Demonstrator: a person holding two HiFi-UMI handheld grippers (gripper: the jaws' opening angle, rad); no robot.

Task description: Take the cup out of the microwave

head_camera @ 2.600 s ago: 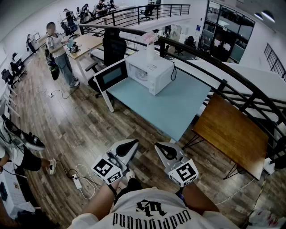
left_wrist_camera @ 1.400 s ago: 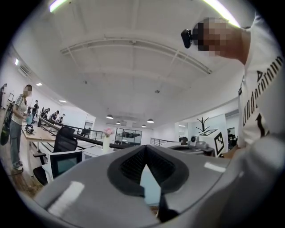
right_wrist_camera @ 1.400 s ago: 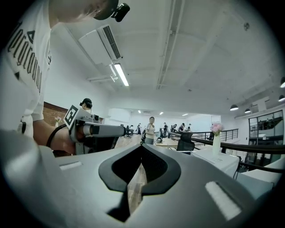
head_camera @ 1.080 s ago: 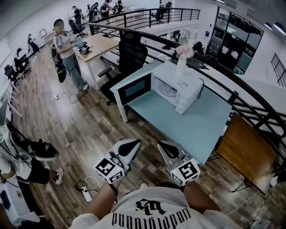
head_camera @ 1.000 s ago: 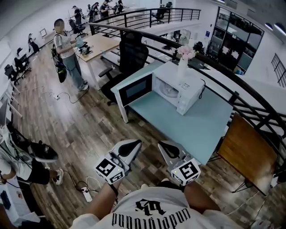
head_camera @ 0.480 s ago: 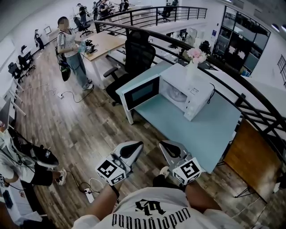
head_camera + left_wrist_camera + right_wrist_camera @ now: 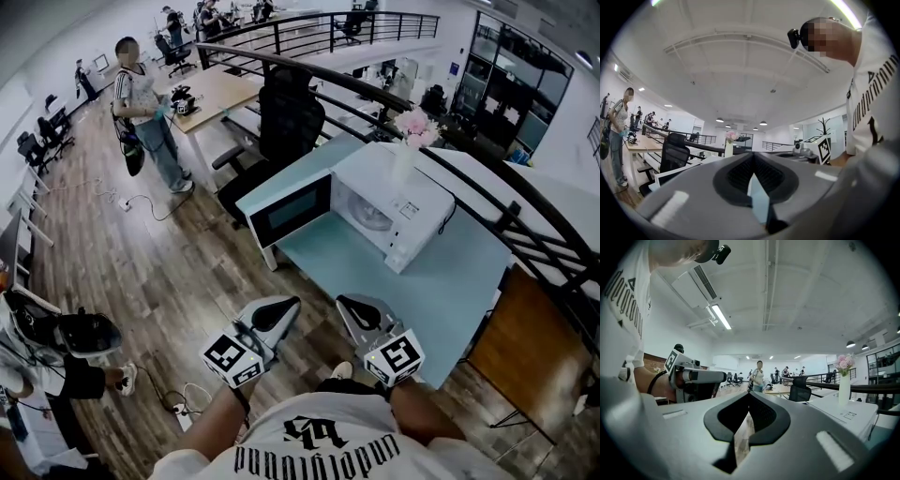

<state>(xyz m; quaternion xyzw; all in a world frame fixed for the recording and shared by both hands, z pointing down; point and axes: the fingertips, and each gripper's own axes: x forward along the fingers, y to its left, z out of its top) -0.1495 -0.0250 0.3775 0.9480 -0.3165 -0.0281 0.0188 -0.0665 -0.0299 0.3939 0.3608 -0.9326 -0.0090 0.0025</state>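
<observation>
We hold the left gripper (image 7: 284, 307) and the right gripper (image 7: 351, 304) side by side over the wooden floor (image 7: 187, 272), short of the counter's (image 7: 441, 291) near edge. Each has its jaws pressed together on nothing. The white microwave (image 7: 412, 220) stands toward the counter's far edge with its door (image 7: 291, 211) swung open; a pale round shape (image 7: 370, 217) inside may be the cup, too small to tell.

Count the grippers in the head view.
2: the left gripper at bottom centre-left and the right gripper just right of it, both short of the blue table. None seems hidden.
</observation>
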